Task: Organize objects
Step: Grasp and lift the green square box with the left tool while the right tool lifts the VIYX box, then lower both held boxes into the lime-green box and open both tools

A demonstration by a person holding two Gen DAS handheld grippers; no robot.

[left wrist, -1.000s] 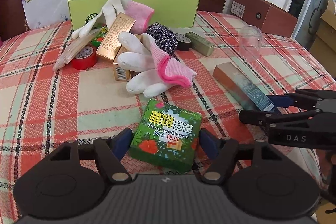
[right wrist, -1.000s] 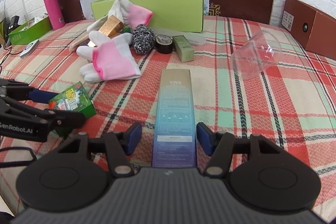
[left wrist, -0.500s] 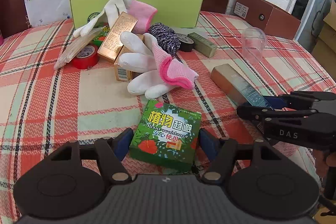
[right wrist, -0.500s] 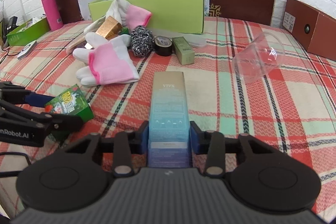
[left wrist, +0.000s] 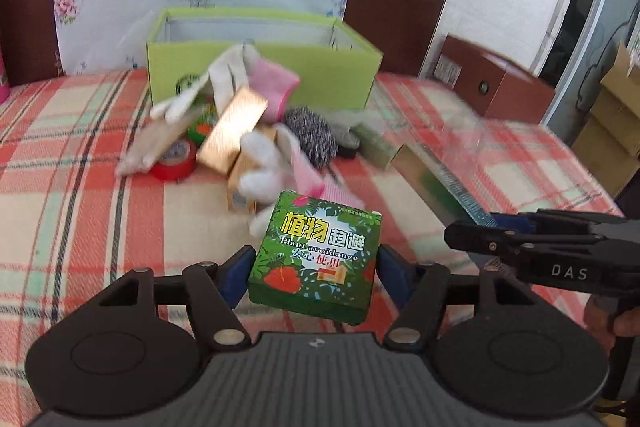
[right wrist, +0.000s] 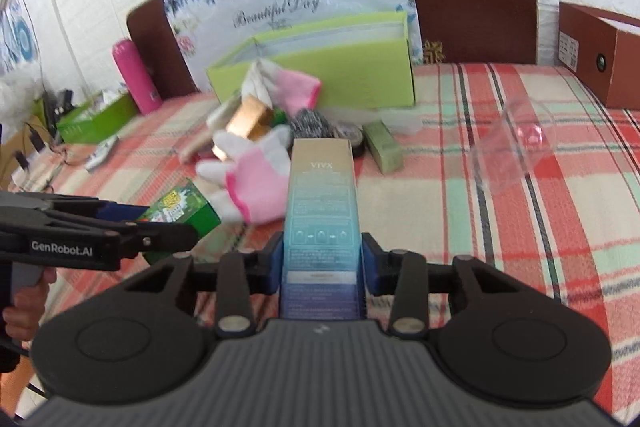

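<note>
We have a box in each claw. The left claw [left wrist: 312,269] is clamped on the green leaf-printed box [left wrist: 316,255] across its two side faces, and the box hangs clear of the checked worktop [left wrist: 80,227], tilted a little, out from the near edge. The right claw [right wrist: 320,259] has just been closing and its pads now press the long sides of the tall gradient carton [right wrist: 322,223] near its lower end; the rest of the carton sticks out ahead, over the middle of the worktop.

Both look like light, stiff card, so we judge they need only a modest squeeze; too much could dent the panels. The long carton is held far from its middle, so it may pivot or droop; a hold nearer its centre would be steadier. The green box is squat and held about mid-body, which should carry well.

The open lime-green box [left wrist: 280,67] at the far edge, in front of the chairs, seems the likely destination. Between it and us lies a heap of gloves [right wrist: 256,179], a gold box [left wrist: 234,131], a steel scourer [left wrist: 312,135] and red tape [left wrist: 176,163]. A clear cup [right wrist: 516,151] lies on its side toward the right edge.
</note>
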